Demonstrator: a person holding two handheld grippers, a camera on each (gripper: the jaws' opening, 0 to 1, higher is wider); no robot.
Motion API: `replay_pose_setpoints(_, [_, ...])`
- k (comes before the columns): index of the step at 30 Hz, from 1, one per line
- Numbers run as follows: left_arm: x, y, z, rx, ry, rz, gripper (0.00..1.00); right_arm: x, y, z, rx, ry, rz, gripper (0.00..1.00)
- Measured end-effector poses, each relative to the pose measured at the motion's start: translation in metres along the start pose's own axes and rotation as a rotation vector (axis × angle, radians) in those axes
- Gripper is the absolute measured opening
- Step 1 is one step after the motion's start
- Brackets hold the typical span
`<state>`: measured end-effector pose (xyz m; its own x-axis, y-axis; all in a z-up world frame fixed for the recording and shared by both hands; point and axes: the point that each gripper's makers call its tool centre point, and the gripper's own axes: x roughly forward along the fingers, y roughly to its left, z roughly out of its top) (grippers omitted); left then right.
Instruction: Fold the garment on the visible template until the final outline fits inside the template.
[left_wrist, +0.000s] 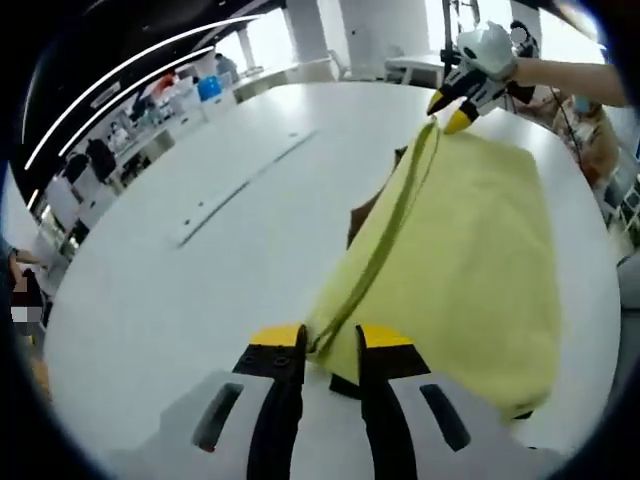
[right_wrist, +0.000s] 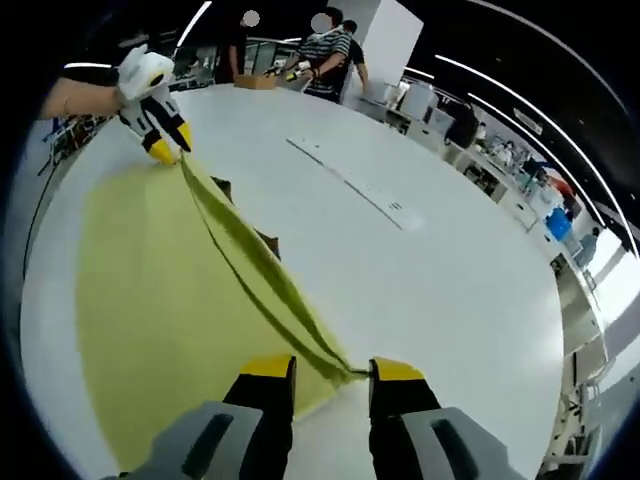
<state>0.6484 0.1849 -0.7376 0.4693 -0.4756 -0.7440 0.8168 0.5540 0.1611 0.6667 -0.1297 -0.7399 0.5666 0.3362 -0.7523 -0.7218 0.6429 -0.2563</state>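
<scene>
In the left gripper view, my left gripper (left_wrist: 330, 343) pinches the near edge of the yellow garment (left_wrist: 470, 270), which lies spread over the white table (left_wrist: 170, 290). At the cloth's far corner my right gripper (left_wrist: 448, 112) is clamped on that same raised edge. A dark template (left_wrist: 362, 215) peeks out beneath the garment.

In the right gripper view, my right gripper's jaws stand apart with the stretched fabric edge running between them.
</scene>
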Motion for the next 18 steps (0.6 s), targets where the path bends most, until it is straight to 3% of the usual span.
replay_pose_setpoints(3, [0.004,0.004,-0.004,0.029,0.023,0.02,0.14,0.003,-0.004,-0.002,0.013,0.007,-0.016,0.17])
replay_pose_setpoints(4, [0.003,0.012,-0.007,0.043,0.051,0.067,0.12,0.004,-0.005,-0.003,0.016,0.006,-0.02,0.15])
replay_pose_setpoints(7, [0.006,0.019,-0.007,0.037,0.047,0.091,0.07,0.006,-0.007,-0.004,0.032,0.005,-0.026,0.1])
replay_pose_setpoints(14, [0.002,0.024,-0.001,-0.041,-0.002,0.096,0.02,0.004,-0.013,-0.004,0.067,-0.007,-0.046,0.01])
replay_pose_setpoints(18, [-0.011,0.027,0.012,-0.172,-0.098,0.098,0.01,-0.005,-0.017,0.005,0.128,-0.051,-0.06,0.0])
